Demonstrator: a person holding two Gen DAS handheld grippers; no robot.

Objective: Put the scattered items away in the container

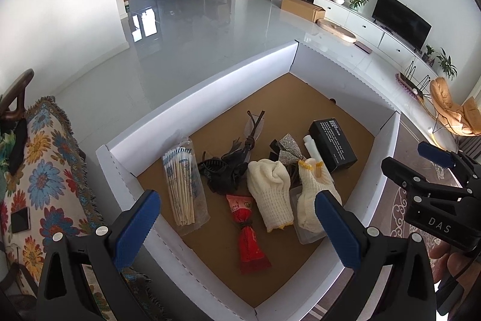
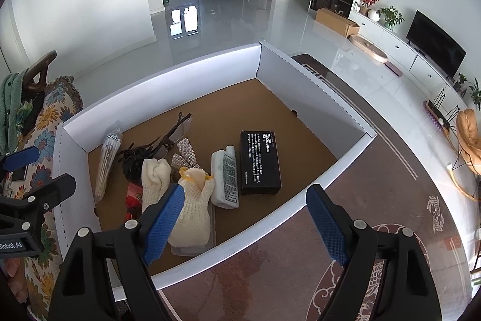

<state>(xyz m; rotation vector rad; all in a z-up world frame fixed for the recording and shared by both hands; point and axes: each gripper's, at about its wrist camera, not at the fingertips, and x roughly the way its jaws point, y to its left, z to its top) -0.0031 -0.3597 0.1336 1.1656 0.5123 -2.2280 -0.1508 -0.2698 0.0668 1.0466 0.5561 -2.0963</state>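
Observation:
A white cardboard box (image 1: 210, 86) (image 2: 168, 98) with a brown floor holds several items. These include a bagged bundle of sticks (image 1: 183, 185), a black hair claw (image 1: 219, 173), a red packet (image 1: 249, 230), two cream gloves (image 1: 270, 191) (image 2: 192, 209), a white tube (image 2: 225, 179) and a black carton (image 1: 333, 143) (image 2: 260, 161). My left gripper (image 1: 237, 227) hovers open over the box's near edge, holding nothing. To its right, my right gripper (image 2: 245, 223) hangs open and empty above the box's near right wall. Each gripper shows in the other's view (image 1: 415, 161) (image 2: 42, 170).
A sofa under a floral blanket (image 1: 45, 170) stands against the box's left side. A patterned brown rug (image 2: 300, 260) lies under and right of the box. An orange chair (image 1: 448, 107) and a low TV cabinet (image 1: 375, 32) stand at the right.

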